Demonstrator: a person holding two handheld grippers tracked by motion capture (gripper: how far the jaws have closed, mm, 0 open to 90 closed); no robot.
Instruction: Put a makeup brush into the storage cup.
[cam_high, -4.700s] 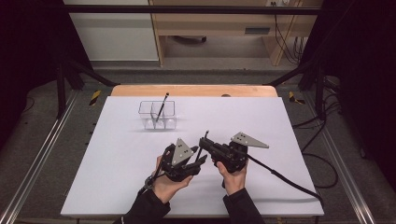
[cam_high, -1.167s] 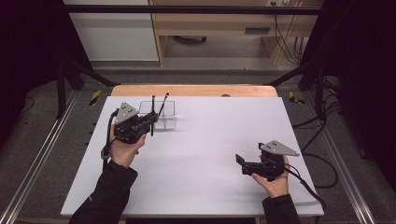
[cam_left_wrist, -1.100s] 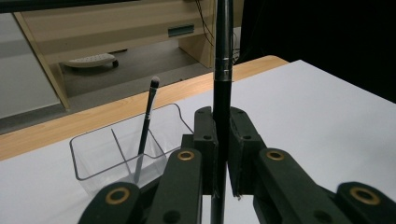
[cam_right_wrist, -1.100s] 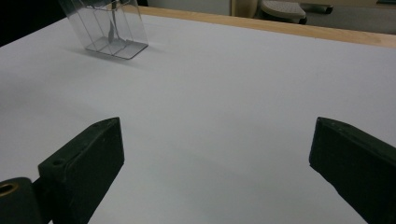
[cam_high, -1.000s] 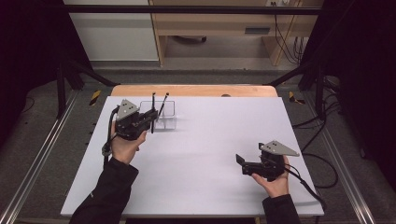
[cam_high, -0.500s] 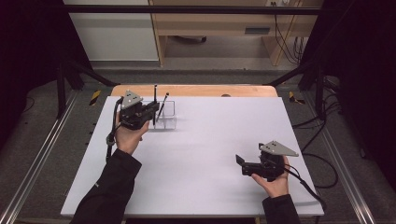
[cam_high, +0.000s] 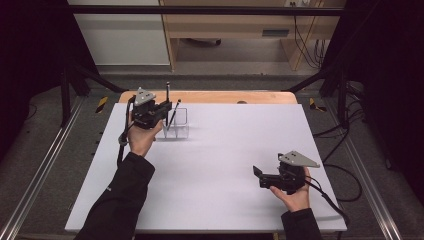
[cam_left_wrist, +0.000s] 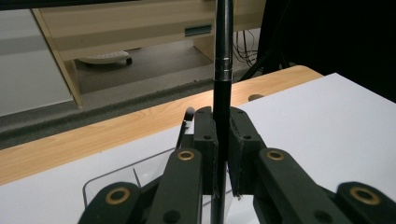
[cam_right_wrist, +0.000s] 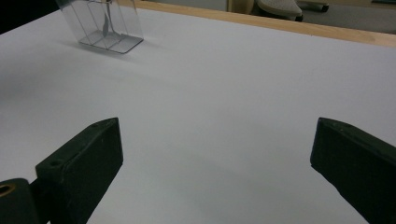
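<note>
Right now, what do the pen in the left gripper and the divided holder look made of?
Pen: glossy black, probably plastic or lacquered metal, with a silvery band. Holder: clear, likely acrylic; the table shows through its walls. Left gripper is clamped on the pen.

White table top (cam_high: 215, 170) with a wooden strip along its far edge; a clear divided holder (cam_high: 176, 129) stands at far left.

Even overhead light brightens the white rectangular tabletop (cam_high: 215, 165); everything around it falls into near-black dimness. Soft shadows trail beside the clear plastic holder (cam_right_wrist: 100, 25). Close-up jaws look slightly blurred, perhaps defocused.
</note>
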